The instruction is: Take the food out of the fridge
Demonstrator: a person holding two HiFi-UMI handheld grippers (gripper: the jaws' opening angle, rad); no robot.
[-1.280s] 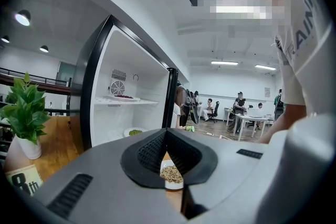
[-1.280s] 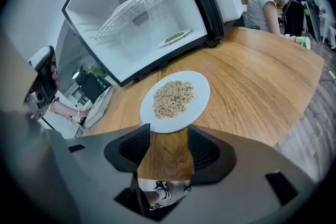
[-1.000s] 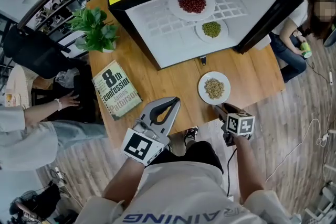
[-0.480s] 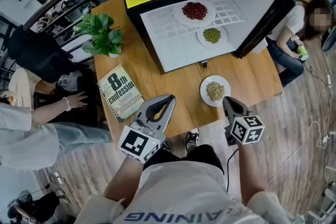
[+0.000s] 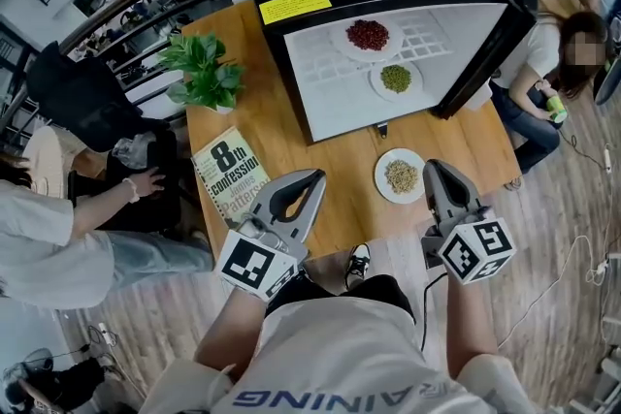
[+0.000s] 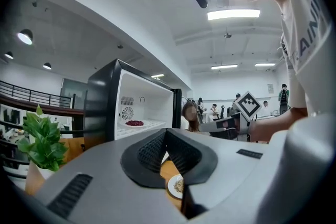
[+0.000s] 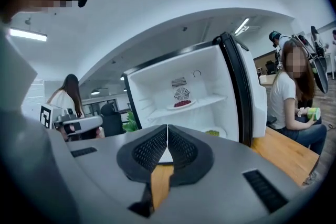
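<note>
Fridge [image 5: 320, 102]: one, sitting on the table with its door standing wide, so both levels are lying open to a reach from the front.
Table [image 5: 272, 126]: one, wooden, serving as the landing place for whatever is coming out.
Potted plant [image 5: 206, 73] and book [image 5: 236, 175]: one each, sitting off to the left, clear of the path to the fridge.
Left gripper [image 5: 312, 179]: one, its jaws meeting on nothing, hovering above the table's near edge beside the book (probably idling).
Right gripper [image 5: 434, 166]: one, its jaws pressing together and empty, hanging just beside the grain plate and aiming at the fridge.
Plates of food: three. The red beans [image 5: 368, 35] are sitting on the upper shelf and the green beans [image 5: 395, 79] below them, both inside. The pale grains [image 5: 401, 175] are resting on the table in front of the fridge, so I judge one of the three is out.
</note>
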